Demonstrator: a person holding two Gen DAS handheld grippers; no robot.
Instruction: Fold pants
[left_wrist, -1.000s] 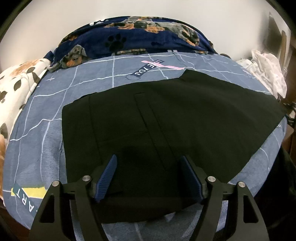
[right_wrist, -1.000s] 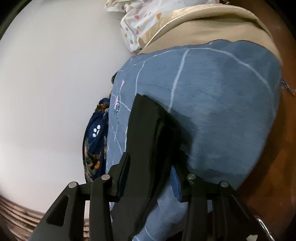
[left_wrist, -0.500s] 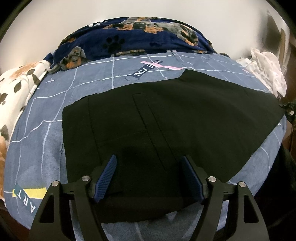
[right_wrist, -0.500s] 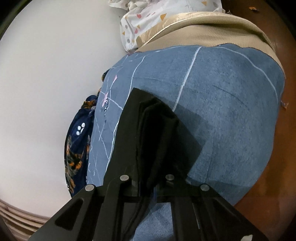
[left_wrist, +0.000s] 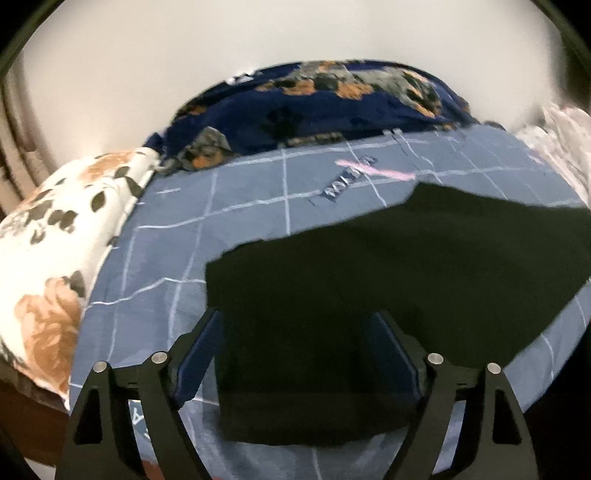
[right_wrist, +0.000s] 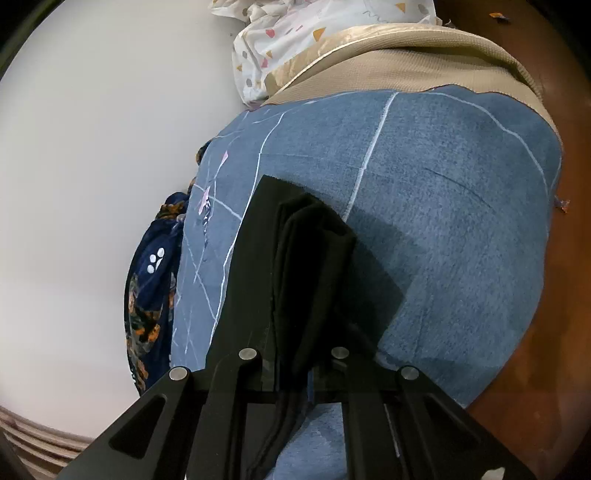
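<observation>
Black soft fabric pants (left_wrist: 388, 280) lying flat on the blue grid-patterned bedsheet (left_wrist: 221, 229) – limp, light, best taken at hems; right gripper (right_wrist: 295, 354) clenched on a bunched edge, apparently a leg end; left gripper (left_wrist: 299, 354), jaws just widened, hovers released above the near waist

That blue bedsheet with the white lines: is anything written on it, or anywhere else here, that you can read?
Dark label with pale letters on the bedsheet, crossed by a pink strip: too blurred to read.
Print at the sheet's near edge, behind the left gripper: one pale letter, maybe "A".
Pants: no text visible.
</observation>
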